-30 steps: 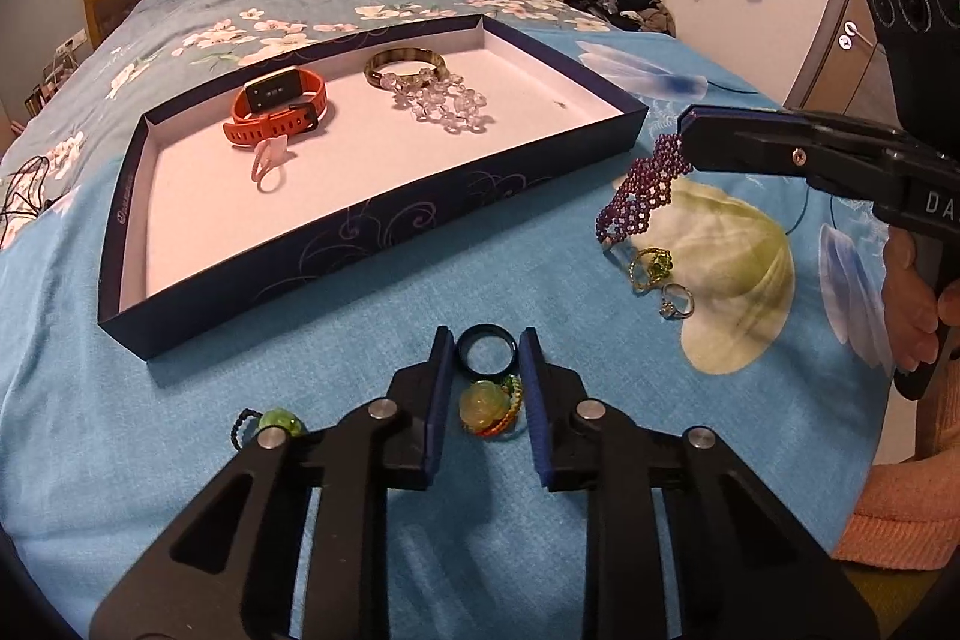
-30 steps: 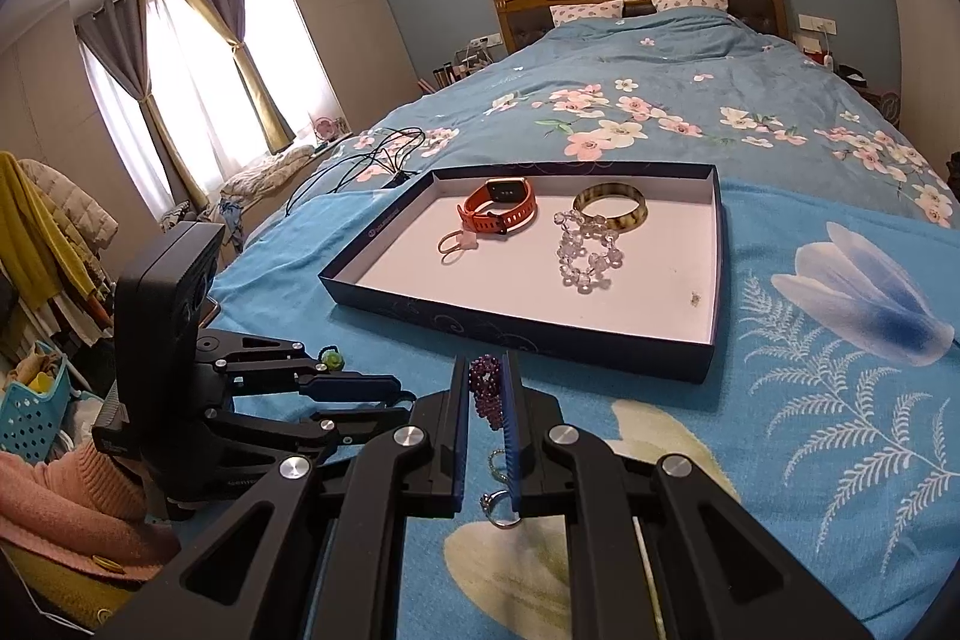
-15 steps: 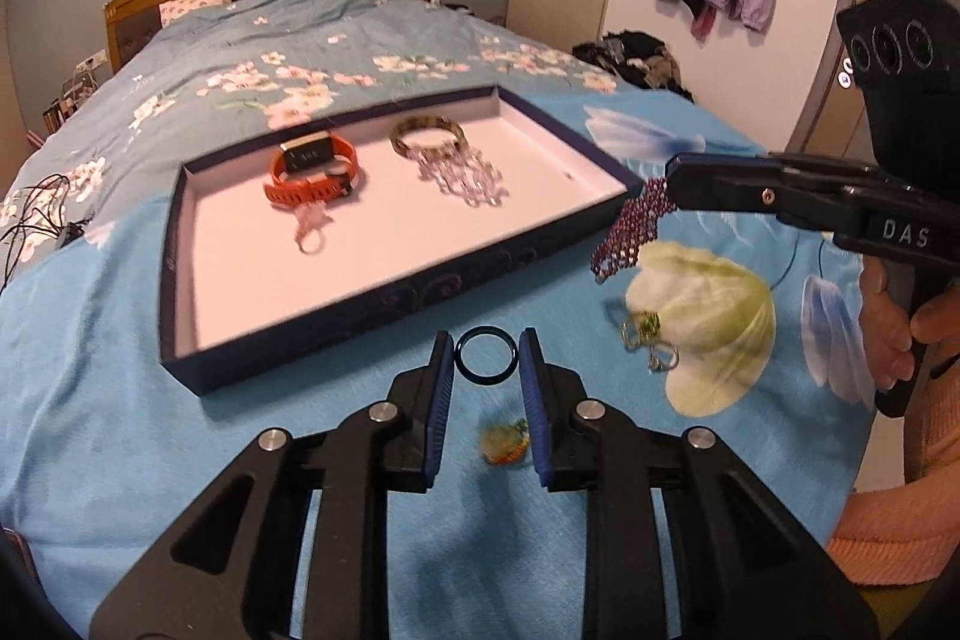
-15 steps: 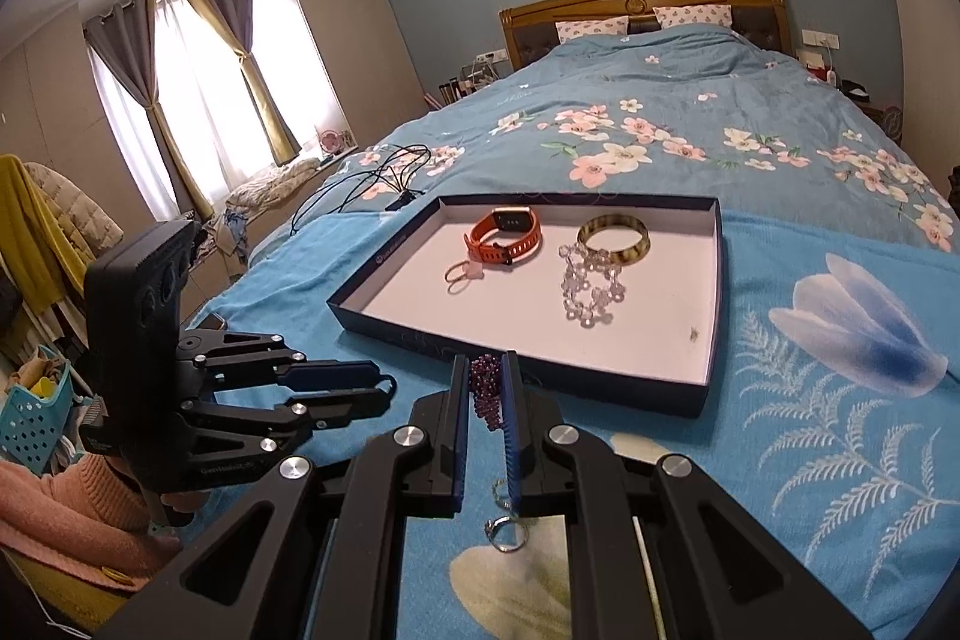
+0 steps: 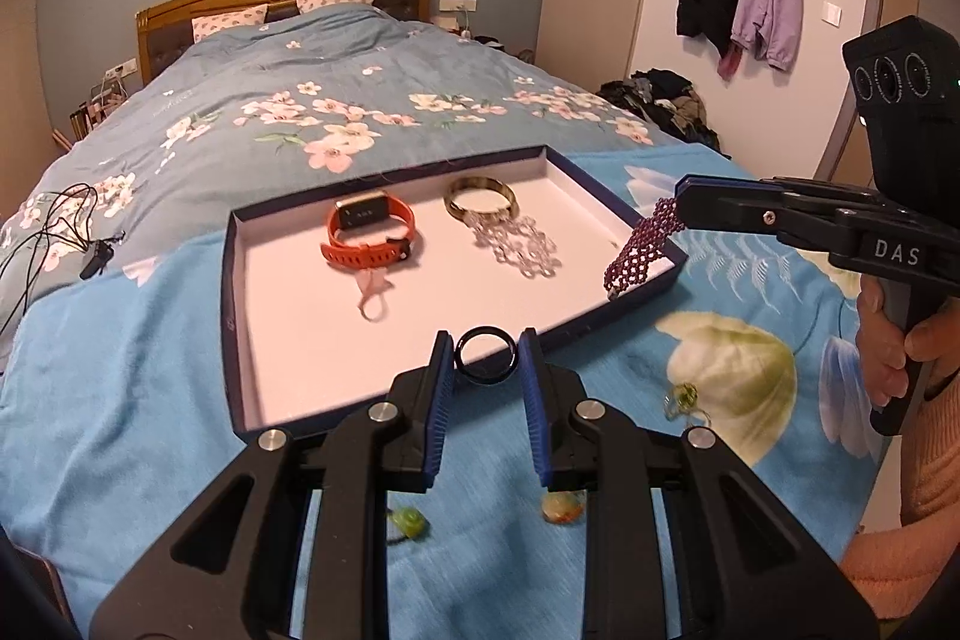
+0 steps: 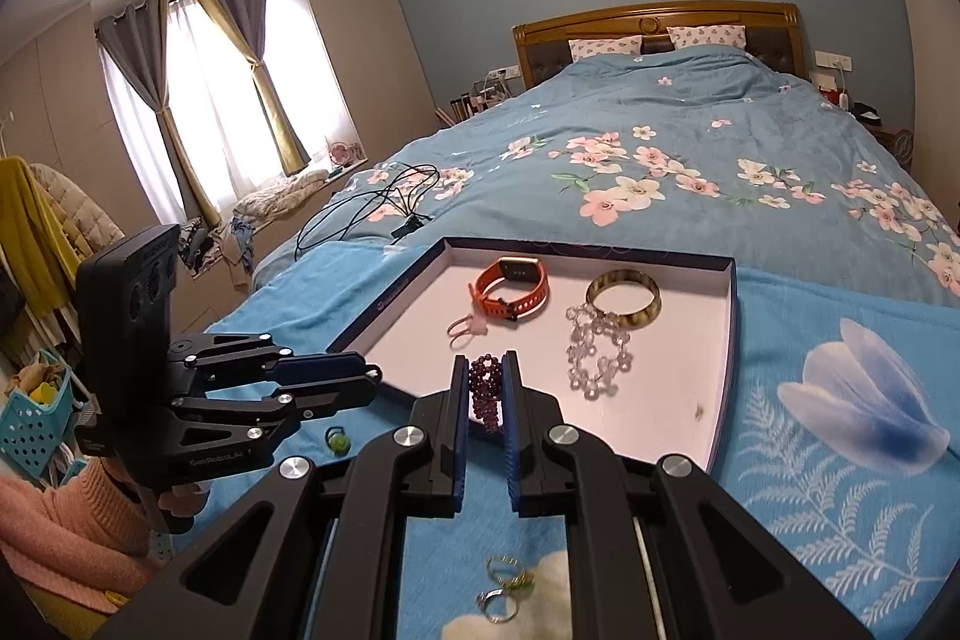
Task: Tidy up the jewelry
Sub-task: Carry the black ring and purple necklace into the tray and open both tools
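My left gripper (image 5: 486,361) is shut on a black ring (image 5: 485,357) and holds it above the near edge of the navy tray (image 5: 231,316). My right gripper (image 6: 485,381) is shut on a purple beaded bracelet (image 6: 486,391), which hangs over the tray's right corner in the left wrist view (image 5: 642,247). In the tray lie an orange watch (image 5: 369,235), a gold bangle (image 5: 480,196), a clear bead bracelet (image 5: 519,241) and a pink ring (image 5: 373,293).
On the blue bedspread near me lie a green bead ring (image 5: 408,523), an orange-green bead ring (image 5: 561,508) and metal rings (image 5: 684,400). A black cable (image 5: 54,226) lies at the left. Clothes are piled on the floor at the right (image 5: 660,97).
Both grippers have risen and moved toward the tray. The black ring and the purple bracelet have been lifted off the bedspread; the bracelet now hangs over the tray's corner.
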The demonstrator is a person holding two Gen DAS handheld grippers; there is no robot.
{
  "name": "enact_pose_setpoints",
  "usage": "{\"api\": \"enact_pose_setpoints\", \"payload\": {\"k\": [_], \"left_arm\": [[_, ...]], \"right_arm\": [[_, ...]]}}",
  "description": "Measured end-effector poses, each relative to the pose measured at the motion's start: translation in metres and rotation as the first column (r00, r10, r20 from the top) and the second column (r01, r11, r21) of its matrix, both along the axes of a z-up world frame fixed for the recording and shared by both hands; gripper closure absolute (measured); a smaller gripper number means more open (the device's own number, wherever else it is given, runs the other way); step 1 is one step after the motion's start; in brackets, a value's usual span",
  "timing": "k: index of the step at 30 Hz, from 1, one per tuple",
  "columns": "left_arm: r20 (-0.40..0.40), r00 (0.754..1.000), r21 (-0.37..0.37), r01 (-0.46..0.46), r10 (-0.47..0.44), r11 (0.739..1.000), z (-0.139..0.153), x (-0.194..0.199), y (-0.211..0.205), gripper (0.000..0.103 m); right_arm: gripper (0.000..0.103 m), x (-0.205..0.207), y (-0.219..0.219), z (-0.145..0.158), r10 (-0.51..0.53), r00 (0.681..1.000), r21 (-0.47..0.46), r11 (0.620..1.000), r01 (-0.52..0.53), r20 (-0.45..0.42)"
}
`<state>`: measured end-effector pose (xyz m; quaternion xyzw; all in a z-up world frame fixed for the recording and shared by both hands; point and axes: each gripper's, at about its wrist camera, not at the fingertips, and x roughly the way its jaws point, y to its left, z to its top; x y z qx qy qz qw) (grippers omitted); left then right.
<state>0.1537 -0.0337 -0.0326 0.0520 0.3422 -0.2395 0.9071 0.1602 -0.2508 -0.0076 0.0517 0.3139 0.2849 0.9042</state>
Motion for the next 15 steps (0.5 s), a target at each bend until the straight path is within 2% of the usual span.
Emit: {"api": "enact_pose_setpoints", "payload": {"k": [6,15], "left_arm": [[0.009,1.000,0.004,-0.018,0.018,1.000,0.004,0.014,0.003,0.081],[-0.025,0.999,0.015,-0.046,0.046,0.999,-0.005,0.038,0.004,0.081]], "right_arm": [[0.094,0.019,0.002,-0.002,-0.004,1.000,0.010,1.000,0.004,-0.021],[0.094,0.042,0.010,-0.012,0.000,0.998,0.012,1.000,0.001,-0.057]]}}
